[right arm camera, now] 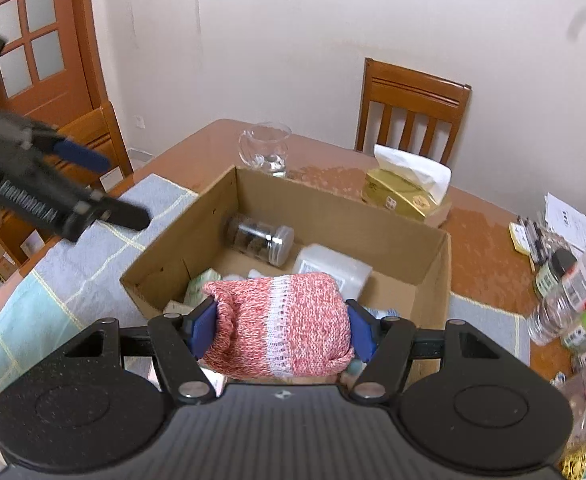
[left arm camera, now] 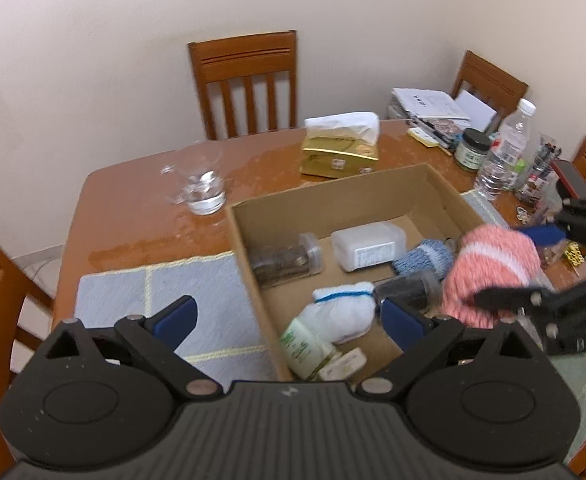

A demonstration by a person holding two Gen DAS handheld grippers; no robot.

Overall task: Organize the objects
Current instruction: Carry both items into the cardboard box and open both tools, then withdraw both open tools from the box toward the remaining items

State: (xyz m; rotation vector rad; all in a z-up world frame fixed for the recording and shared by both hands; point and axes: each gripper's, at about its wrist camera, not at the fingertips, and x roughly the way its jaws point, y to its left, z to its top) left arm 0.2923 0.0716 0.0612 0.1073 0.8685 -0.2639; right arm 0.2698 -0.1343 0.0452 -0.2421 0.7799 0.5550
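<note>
My right gripper is shut on a rolled pink-and-white knitted sock and holds it over the near right part of an open cardboard box. In the left wrist view the pink sock hangs over the box's right side. My left gripper is open and empty above the box's near left wall. Inside lie a clear jar of dark contents, a white plastic container, a blue-white sock roll, a white sock roll and a green-labelled bottle.
The box stands on a pale blue placemat on a brown table. A glass cup and a gold tissue box stand behind the box. A water bottle, a black-lidded jar and papers crowd the right. Wooden chairs surround the table.
</note>
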